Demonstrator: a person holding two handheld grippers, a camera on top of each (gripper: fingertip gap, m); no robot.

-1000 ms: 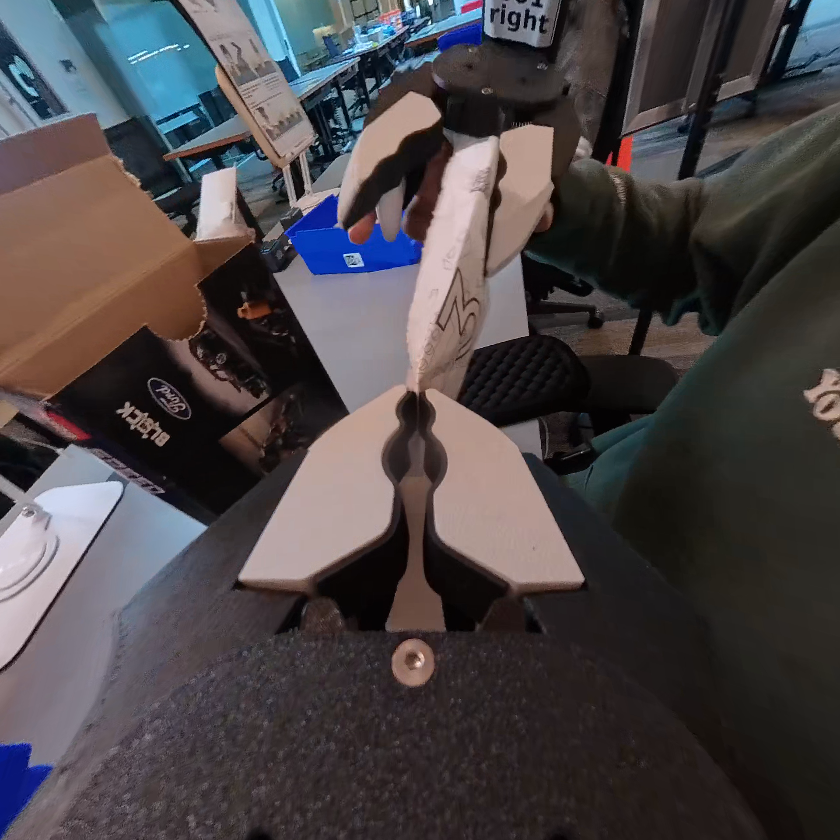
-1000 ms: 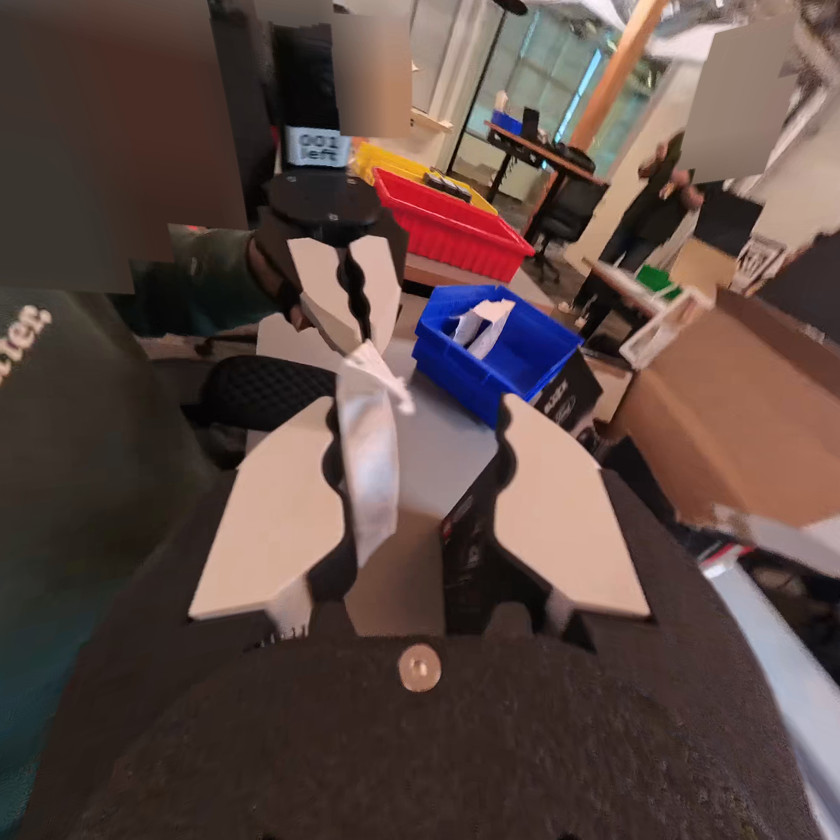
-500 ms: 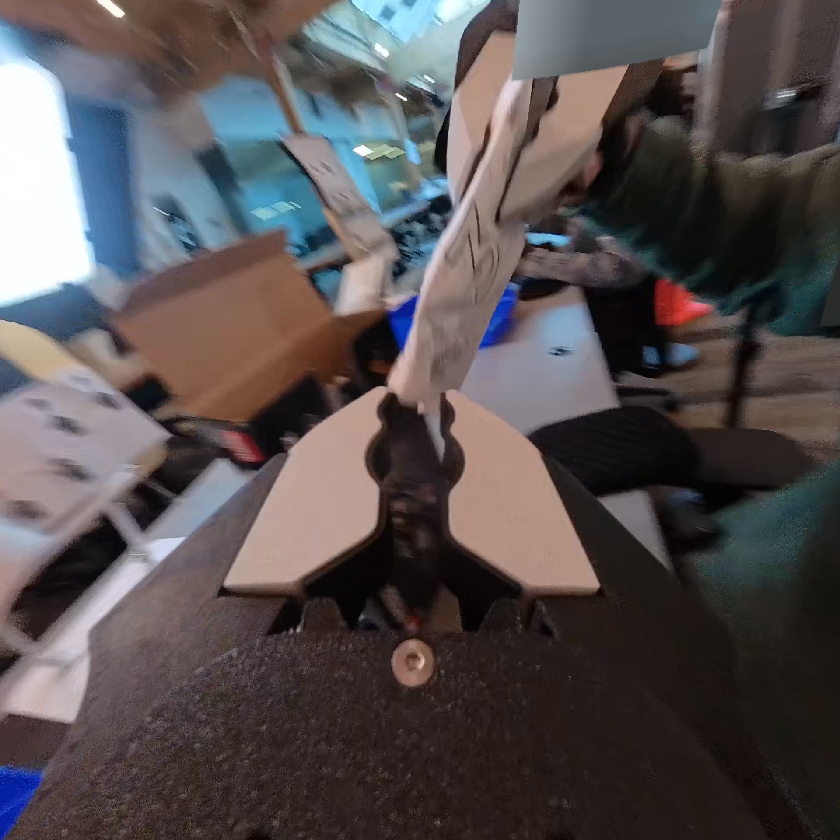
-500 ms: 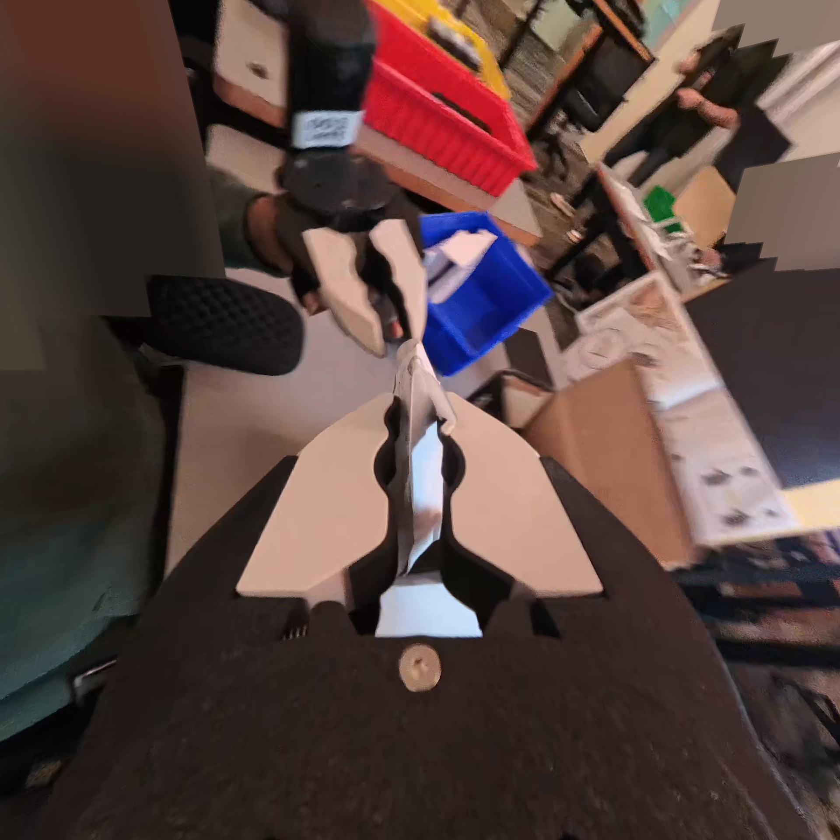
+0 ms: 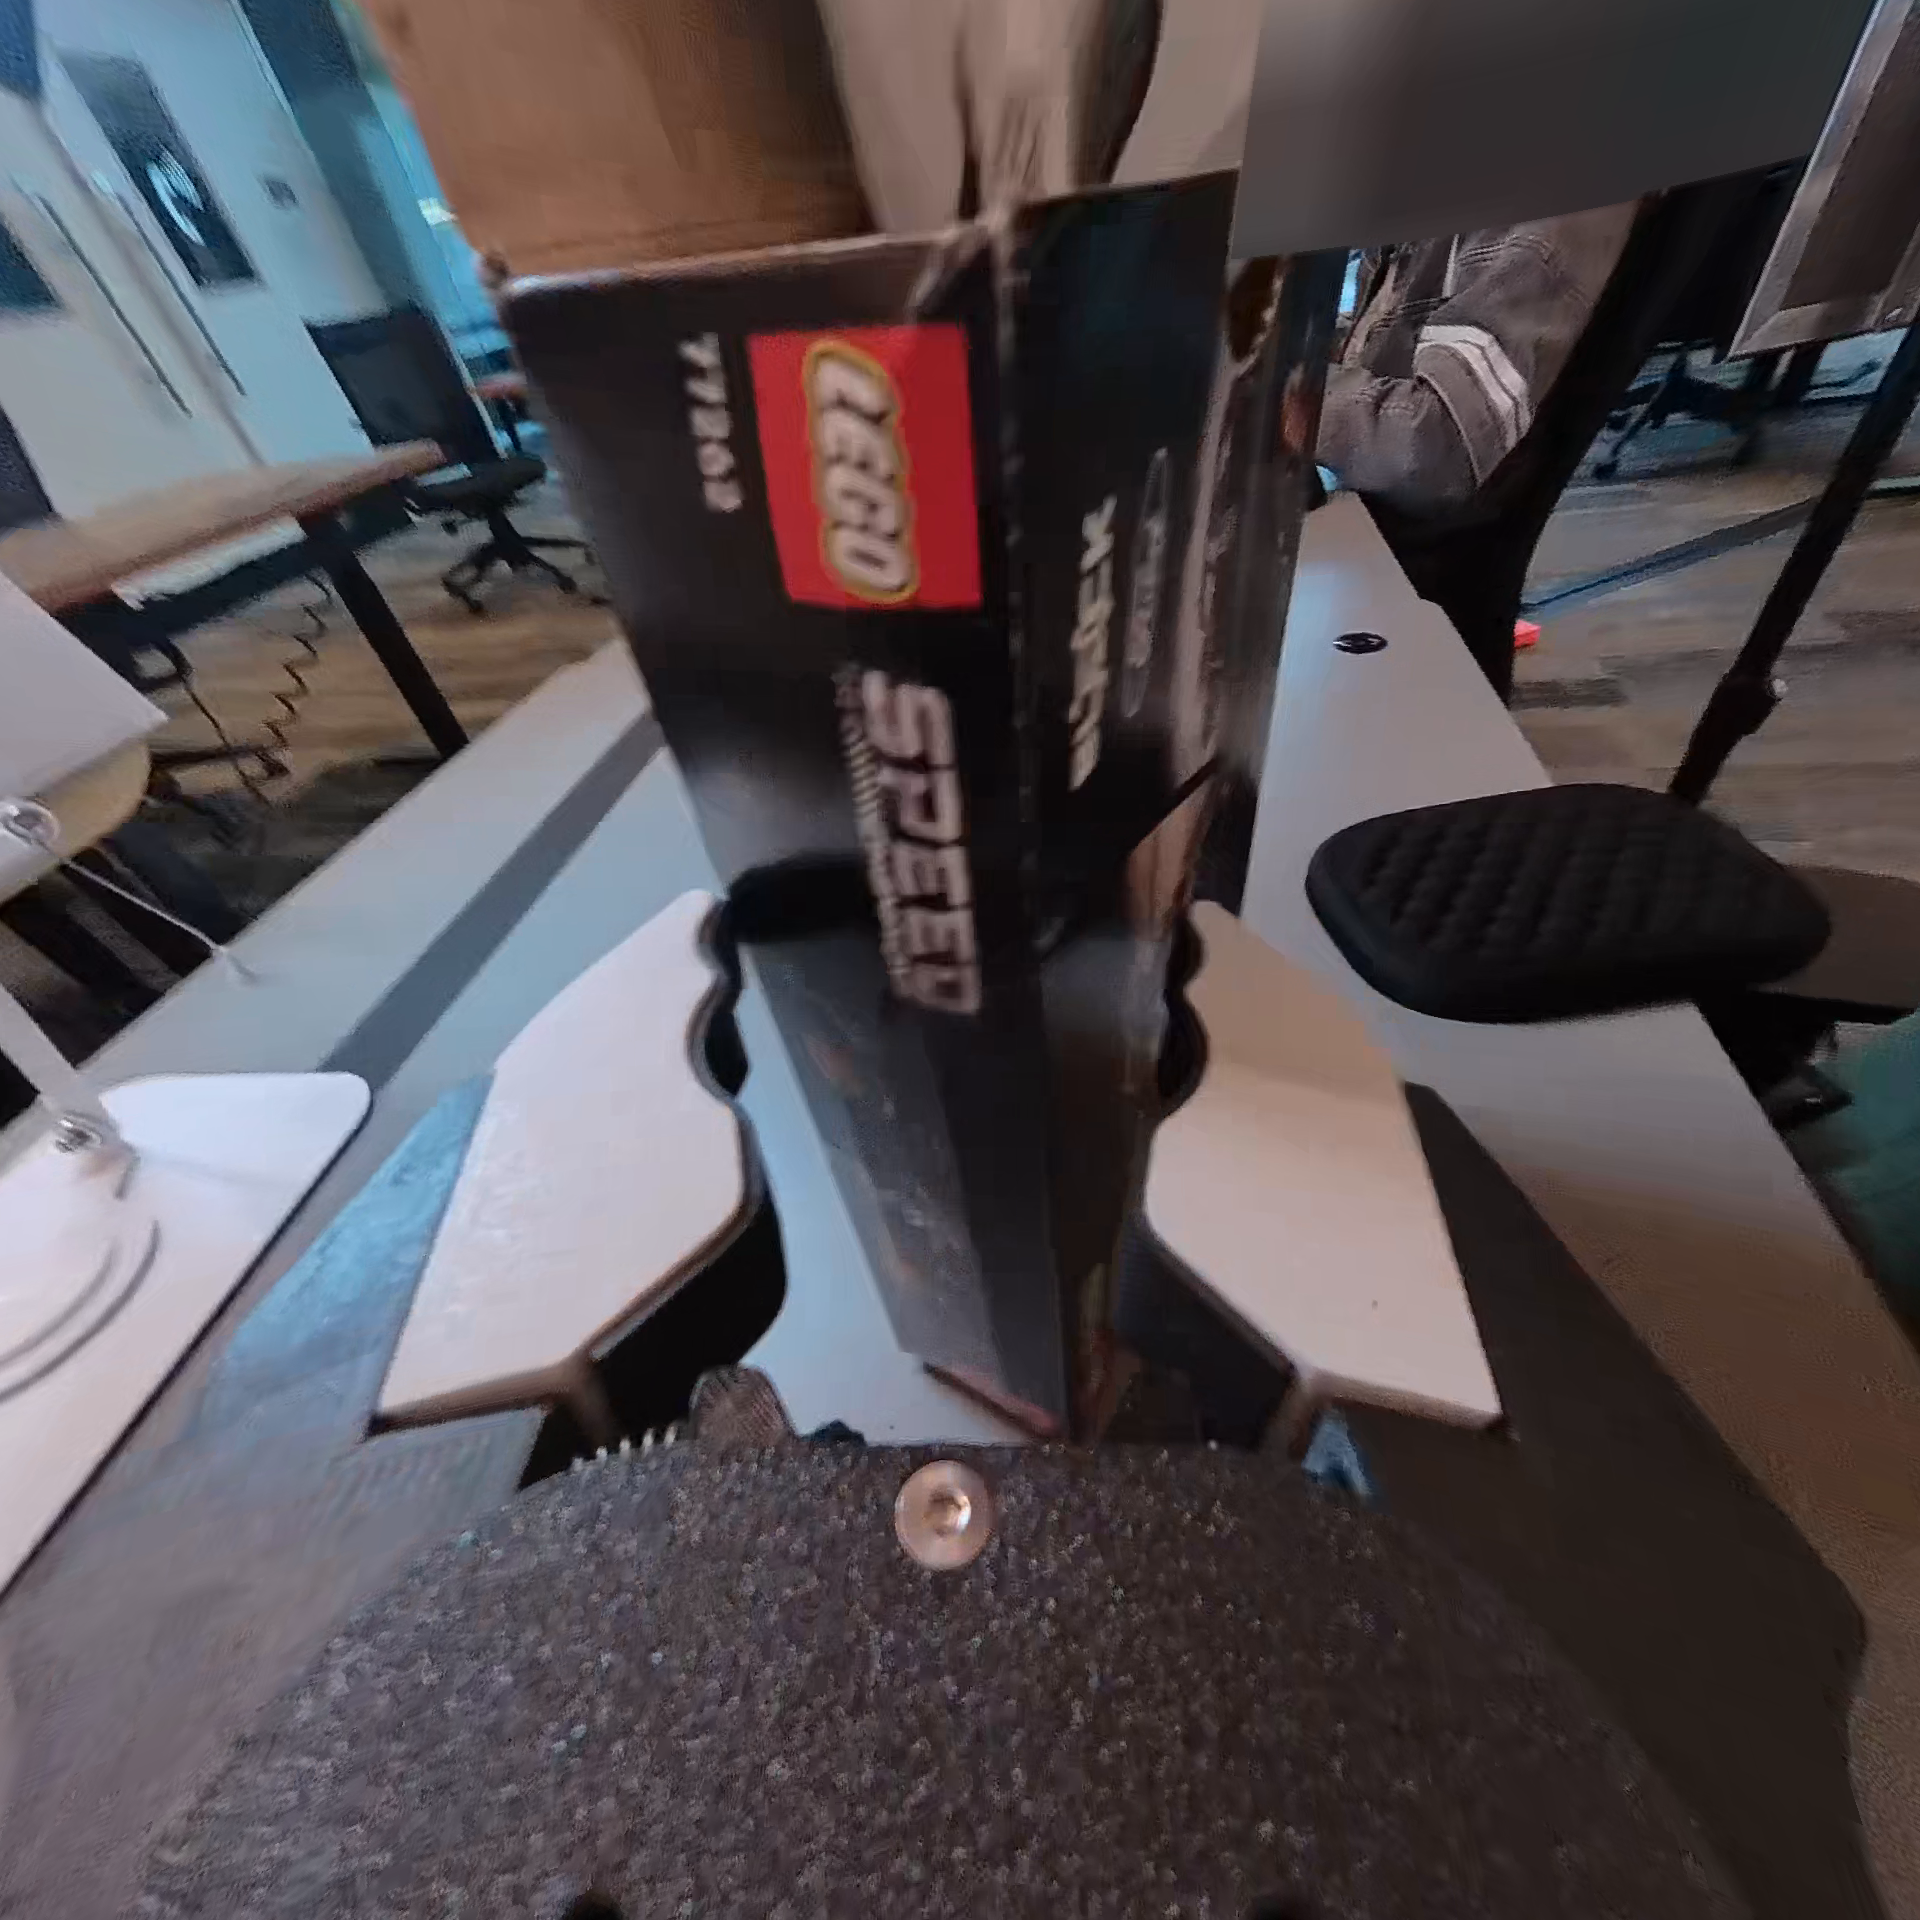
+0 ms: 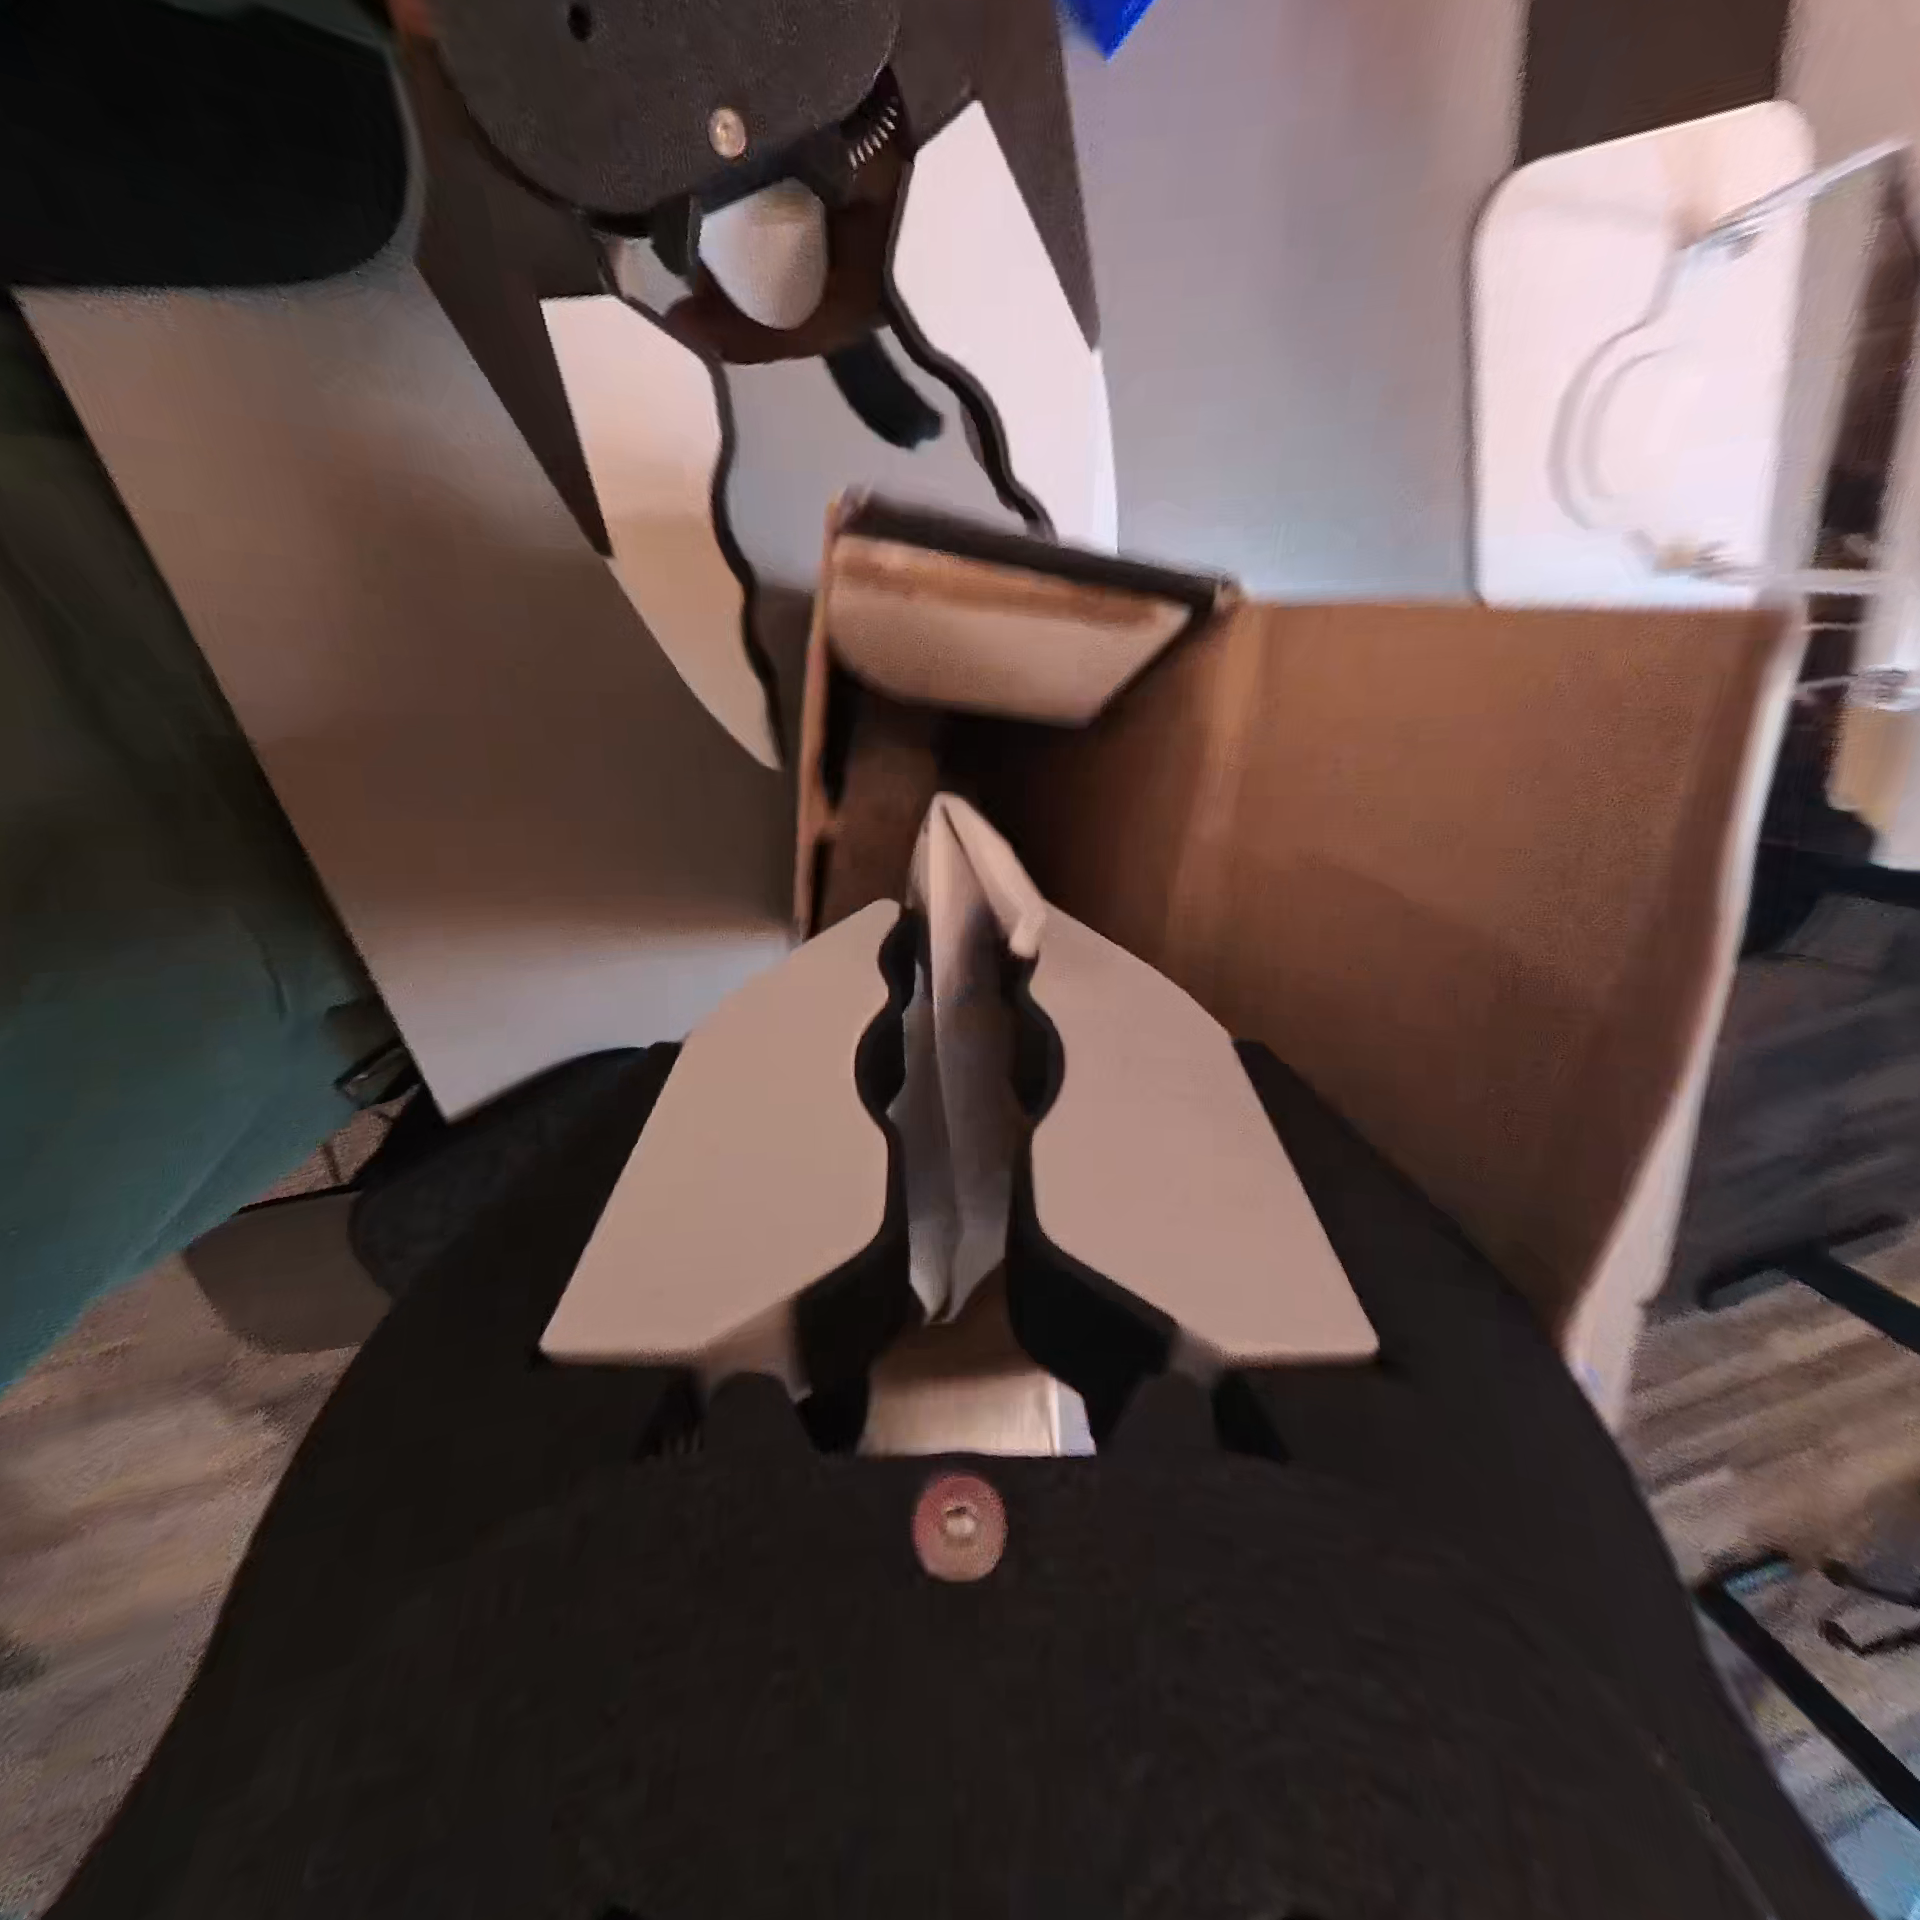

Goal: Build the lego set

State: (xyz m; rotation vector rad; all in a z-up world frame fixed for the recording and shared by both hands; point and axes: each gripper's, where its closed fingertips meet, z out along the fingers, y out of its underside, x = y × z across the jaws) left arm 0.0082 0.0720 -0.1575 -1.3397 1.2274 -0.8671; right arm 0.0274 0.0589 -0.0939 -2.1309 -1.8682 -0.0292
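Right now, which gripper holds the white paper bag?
The right gripper: its jaws pinch the white bag; the left gripper merely straddles the black box.

My left wrist view looks forward along its fingers, very close to the black lego box (image 5: 935,644) between them. My right wrist view faces the box's open brown end (image 6: 1351,852) from just beside it. Both share that box.

I'm working in an open office: a long grey tabletop (image 5: 1382,727), rolling desk chairs (image 5: 488,509), a wooden desk (image 5: 208,509) behind, glass-walled rooms (image 5: 156,260) beyond.
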